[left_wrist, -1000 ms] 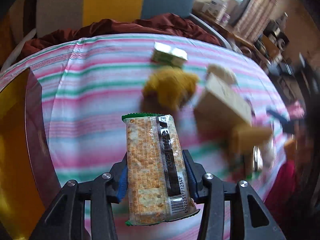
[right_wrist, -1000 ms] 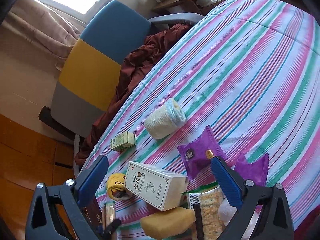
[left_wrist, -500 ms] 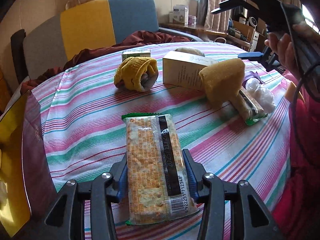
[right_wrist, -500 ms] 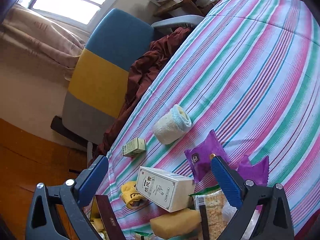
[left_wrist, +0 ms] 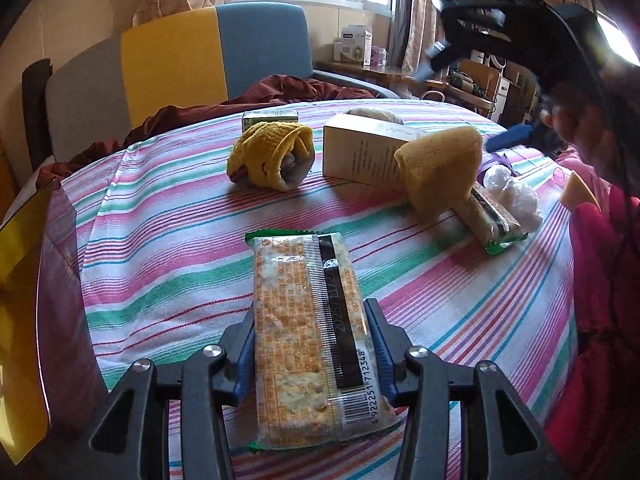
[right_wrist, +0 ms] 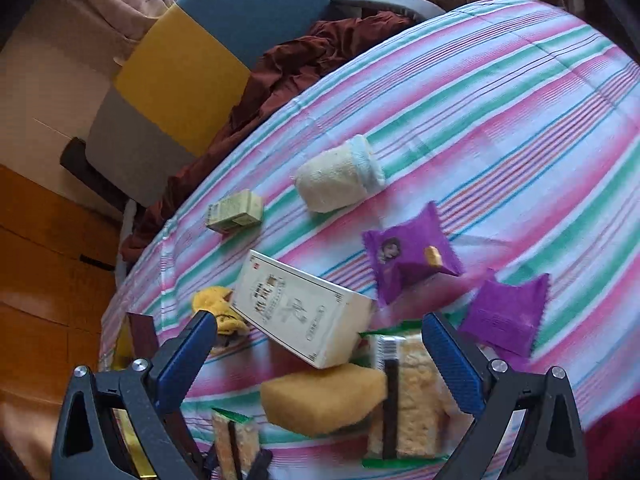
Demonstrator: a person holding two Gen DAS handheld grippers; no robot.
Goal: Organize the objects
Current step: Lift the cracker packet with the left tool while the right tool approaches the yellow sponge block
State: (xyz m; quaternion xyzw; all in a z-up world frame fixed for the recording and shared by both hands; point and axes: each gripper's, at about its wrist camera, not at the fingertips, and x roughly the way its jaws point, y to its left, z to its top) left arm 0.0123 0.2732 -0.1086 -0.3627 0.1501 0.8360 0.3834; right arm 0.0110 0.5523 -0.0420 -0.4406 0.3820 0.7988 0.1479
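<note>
My left gripper [left_wrist: 310, 344] is shut on a cracker packet [left_wrist: 312, 332] and holds it low over the striped tablecloth [left_wrist: 168, 240]. Beyond it lie a yellow rolled cloth [left_wrist: 272, 156], a white carton [left_wrist: 360, 152], a yellow sponge [left_wrist: 440, 164], a second cracker packet [left_wrist: 492, 220] and a small green box [left_wrist: 270, 117]. My right gripper [right_wrist: 320, 360] is open and empty, high above the carton [right_wrist: 300, 308], sponge [right_wrist: 324, 396] and cracker packet [right_wrist: 408, 392]. It shows at the upper right of the left wrist view [left_wrist: 492, 24].
A dark box with a gold lining [left_wrist: 36, 304] stands at the table's left edge. Two purple sachets [right_wrist: 408, 256], [right_wrist: 504, 312], a white rolled cloth [right_wrist: 340, 180] and a crumpled white wrapper [left_wrist: 512, 192] lie on the table. A blue-yellow chair [left_wrist: 208, 52] with maroon fabric stands behind.
My left gripper, still holding the cracker packet, has tilted from looking down on the table to looking level across it. My right gripper has dropped closer to the carton and sponge.
</note>
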